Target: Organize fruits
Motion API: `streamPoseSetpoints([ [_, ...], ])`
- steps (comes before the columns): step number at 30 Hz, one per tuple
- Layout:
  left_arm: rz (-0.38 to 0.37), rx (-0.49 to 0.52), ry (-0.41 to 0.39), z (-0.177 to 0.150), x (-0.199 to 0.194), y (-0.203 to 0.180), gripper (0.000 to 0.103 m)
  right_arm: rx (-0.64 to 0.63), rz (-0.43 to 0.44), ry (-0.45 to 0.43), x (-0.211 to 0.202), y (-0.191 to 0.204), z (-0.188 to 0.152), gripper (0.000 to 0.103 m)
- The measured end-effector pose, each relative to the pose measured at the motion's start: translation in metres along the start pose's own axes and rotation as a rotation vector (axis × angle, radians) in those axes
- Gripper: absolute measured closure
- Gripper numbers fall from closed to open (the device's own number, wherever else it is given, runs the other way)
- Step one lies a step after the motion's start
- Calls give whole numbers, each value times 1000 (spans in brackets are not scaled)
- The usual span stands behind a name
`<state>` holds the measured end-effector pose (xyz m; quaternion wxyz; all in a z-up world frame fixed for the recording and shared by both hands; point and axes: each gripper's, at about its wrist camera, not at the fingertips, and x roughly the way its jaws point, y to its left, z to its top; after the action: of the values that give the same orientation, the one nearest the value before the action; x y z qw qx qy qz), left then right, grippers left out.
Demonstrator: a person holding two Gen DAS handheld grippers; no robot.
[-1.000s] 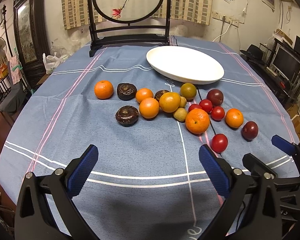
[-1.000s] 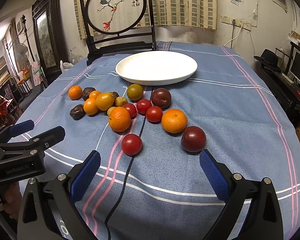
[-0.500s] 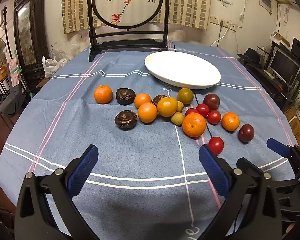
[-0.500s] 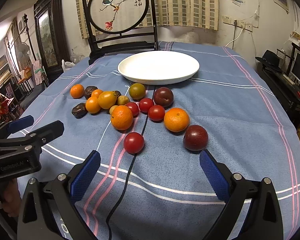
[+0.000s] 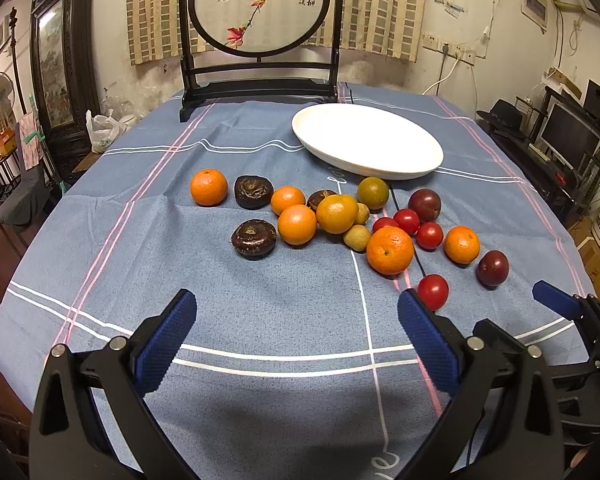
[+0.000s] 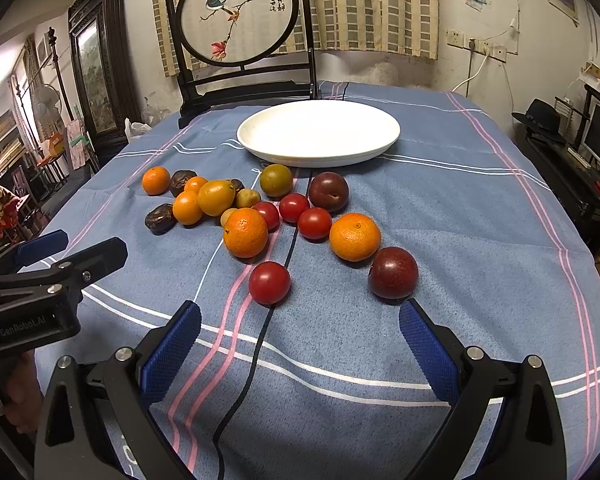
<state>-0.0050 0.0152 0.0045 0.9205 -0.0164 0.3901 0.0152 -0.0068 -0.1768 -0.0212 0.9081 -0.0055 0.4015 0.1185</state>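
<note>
Covering table – blue tablecloth (image 5: 260, 320), curtains (image 6: 376, 4)

Left wrist view sits low over the near table edge, facing across the blue striped tablecloth (image 5: 140, 216) toward the far wall. Right wrist view, just to its right, faces likewise; both share the white oval plate (image 5: 367, 141) (image 6: 318, 131) and scattered fruit.

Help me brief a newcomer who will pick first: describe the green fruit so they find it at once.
Start at the white plate on the blue tablecloth. Right at the plate's near rim lies the green fruit, with a dark plum on one side and small yellowish fruits on the other. It is the only olive-green round fruit; the rest are orange, red, yellowish or dark.
</note>
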Motion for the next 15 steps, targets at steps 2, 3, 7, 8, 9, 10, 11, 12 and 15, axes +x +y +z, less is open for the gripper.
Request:
streamPoseSetpoints([
  [2,-1,0,-1,0,0,0,4,1,2,0,0,0,0,4],
  [3,0,0,-2,0,0,0,4,1,3,0,-1,0,0,4],
  [7,0,1,-1,0,0,0,4,1,2,1,0,0,0,4],
  [8,1,1,-2,0,0,0,4,1,1,1,-1,0,0,4],
  [9,0,0,-2,0,-1,1,4,1,2,1,-1,0,0,4],
  [10,-1,0,-2,0,-1,1,4,2,2,2,0,0,-1,4],
  [11,-1,0,-2,0,-1,1,4,2,4,2,0,0,-1,4],
  [12,0,1,-3,0,-1,0,5,1,5,2,0,0,-1,4],
  [15,-1,-1,-3,0,-1,0,4,1,8,3,-1,0,-2,4],
])
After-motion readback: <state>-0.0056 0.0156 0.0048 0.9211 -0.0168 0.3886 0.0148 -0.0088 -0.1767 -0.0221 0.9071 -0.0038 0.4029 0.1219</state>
